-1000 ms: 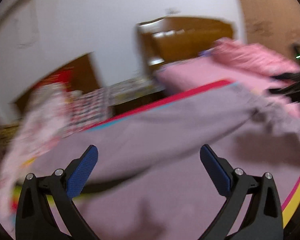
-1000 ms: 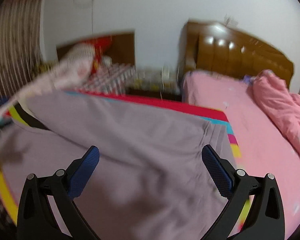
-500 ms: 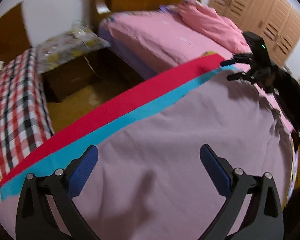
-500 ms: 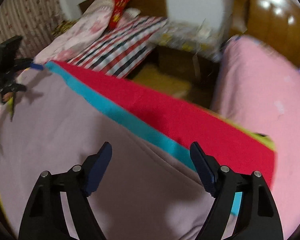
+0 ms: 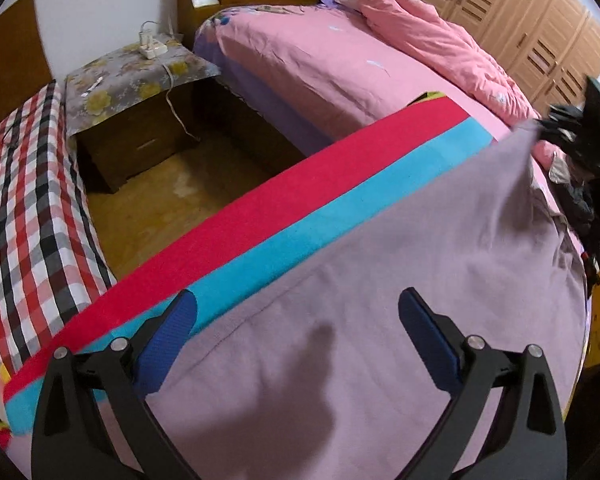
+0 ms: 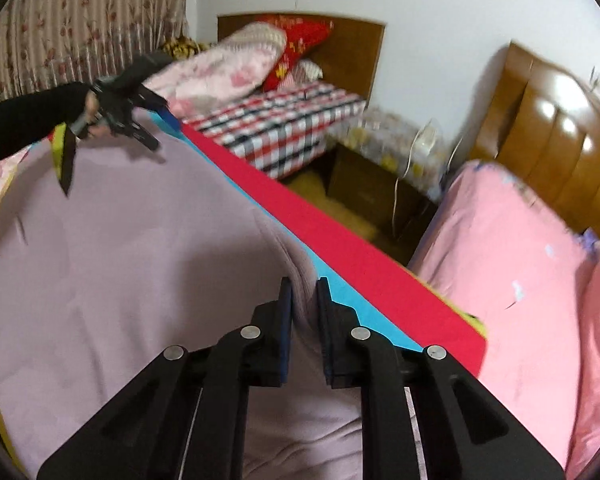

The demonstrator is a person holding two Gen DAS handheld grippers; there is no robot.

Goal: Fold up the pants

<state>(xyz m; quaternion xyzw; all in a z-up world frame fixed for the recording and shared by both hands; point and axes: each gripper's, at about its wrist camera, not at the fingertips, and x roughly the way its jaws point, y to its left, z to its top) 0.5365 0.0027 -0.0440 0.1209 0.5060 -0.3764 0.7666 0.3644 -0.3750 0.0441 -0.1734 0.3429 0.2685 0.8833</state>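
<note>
Mauve pants (image 5: 400, 280) lie spread on a striped cloth (image 5: 300, 216) with red and cyan bands. My left gripper (image 5: 296, 320) is open and hovers over the pants' far edge. It also shows in the right wrist view (image 6: 140, 120), far left. My right gripper (image 6: 304, 300) is shut on a pinched fold of the pants (image 6: 132, 280) at their far edge. In the left wrist view the right gripper (image 5: 556, 120) lifts a corner of the pants at the far right.
Beyond the cloth's edge lie a yellow floor (image 5: 172, 192), a nightstand (image 5: 136, 92) with a cable, a pink bed (image 5: 340, 60) and a checked bed (image 5: 24, 200). Wooden wardrobes (image 5: 540, 28) stand at the right.
My right gripper has closed on the pants' edge and raised it. My left gripper has shifted toward the pants' far edge and stays open.
</note>
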